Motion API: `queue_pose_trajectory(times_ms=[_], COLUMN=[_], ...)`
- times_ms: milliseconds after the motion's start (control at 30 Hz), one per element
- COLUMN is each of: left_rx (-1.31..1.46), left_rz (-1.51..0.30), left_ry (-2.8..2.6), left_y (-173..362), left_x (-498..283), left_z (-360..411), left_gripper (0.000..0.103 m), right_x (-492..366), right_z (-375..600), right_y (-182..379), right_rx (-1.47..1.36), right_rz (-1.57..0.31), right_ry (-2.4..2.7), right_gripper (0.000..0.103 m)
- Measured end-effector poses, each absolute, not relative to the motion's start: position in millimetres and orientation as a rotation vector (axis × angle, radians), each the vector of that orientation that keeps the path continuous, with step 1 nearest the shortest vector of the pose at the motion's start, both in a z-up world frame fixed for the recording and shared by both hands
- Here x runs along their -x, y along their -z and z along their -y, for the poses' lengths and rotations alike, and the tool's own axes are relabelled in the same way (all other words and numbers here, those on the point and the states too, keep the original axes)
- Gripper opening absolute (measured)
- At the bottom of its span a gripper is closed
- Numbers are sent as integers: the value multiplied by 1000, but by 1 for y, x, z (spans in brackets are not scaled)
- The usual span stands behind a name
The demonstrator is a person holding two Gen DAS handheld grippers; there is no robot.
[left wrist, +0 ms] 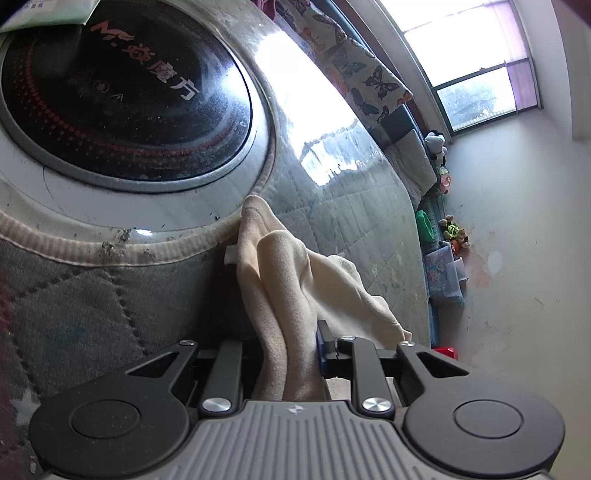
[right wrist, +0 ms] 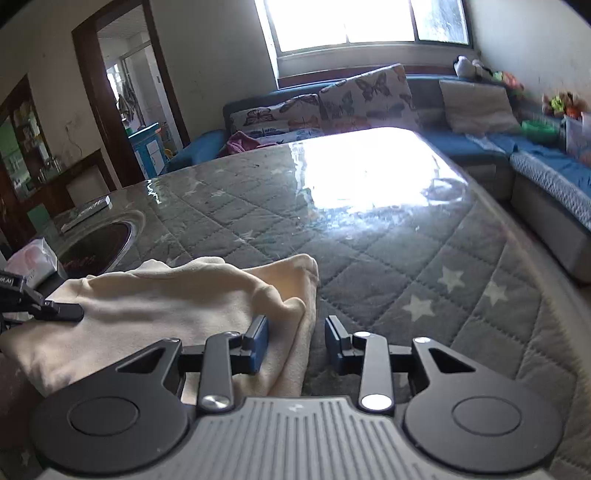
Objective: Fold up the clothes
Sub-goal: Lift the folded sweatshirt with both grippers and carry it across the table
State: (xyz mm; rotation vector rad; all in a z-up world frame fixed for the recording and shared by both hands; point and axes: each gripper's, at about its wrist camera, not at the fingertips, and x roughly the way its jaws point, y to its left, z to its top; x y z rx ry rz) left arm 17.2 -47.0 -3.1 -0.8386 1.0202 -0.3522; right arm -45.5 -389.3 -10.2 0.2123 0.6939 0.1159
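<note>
One cream garment [right wrist: 177, 295] lies bunched at the near left part of the worktop [right wrist: 369, 236], which is covered by a grey quilted cloth with white stars under a glossy clear sheet. Two claws are in play. The left claw [left wrist: 291, 350] has a thick fold of the garment [left wrist: 280, 295] bunched between its fingers and rising in front of the lens; only one blue pad [left wrist: 325, 345] shows, the other being hidden by the fabric, so whether it is actually pinching the cloth cannot be told. In the right wrist view the same claw appears at the left border as a dark fingertip [right wrist: 62, 312] resting on the cloth. The right claw [right wrist: 297, 341] stands parted to a moderate width, its two blue pads [right wrist: 258, 343] apart; the left pad touches the garment's right edge, and the other pad is over bare quilted cover. One round black induction cooktop [left wrist: 122, 88], printed with red dots and characters, is set into the worktop near its far left edge, just beside the garment. One white tissue pack [right wrist: 31, 264] sits at the left edge. Beyond the far edge are butterfly-print cushions [right wrist: 365, 96], a blue sofa [right wrist: 535, 162], one window [right wrist: 354, 22] and a doorway [right wrist: 125, 85].
</note>
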Motion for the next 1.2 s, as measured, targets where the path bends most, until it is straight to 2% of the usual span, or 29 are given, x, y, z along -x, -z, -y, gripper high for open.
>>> queue_pose_trajectory(times_ms=[133,200,267,700,1200], left_rx=[807,775,744,594,495], left_rz=[-1013,-1004,-996,-934,-933], left_ry=[347,343,339,409,533], left_y=[1,-2,-6,-40,-61], left_x=[-19,-19,-20,-22,-44], left_z=[54,58,61,94,185], left_gripper=[22,22,22,21,21], right_x=[42,39,42,84,77], right_z=[391,390,385,364,426], right_y=[13,14,11,-42,-74], right_rx=[-232,-241,-240,-83,-25], right_rz=[-680,-680,-670,-516,-477], right_ry=[-132,-144,-150,-113,66], right_gripper=[33,15,11,9,9])
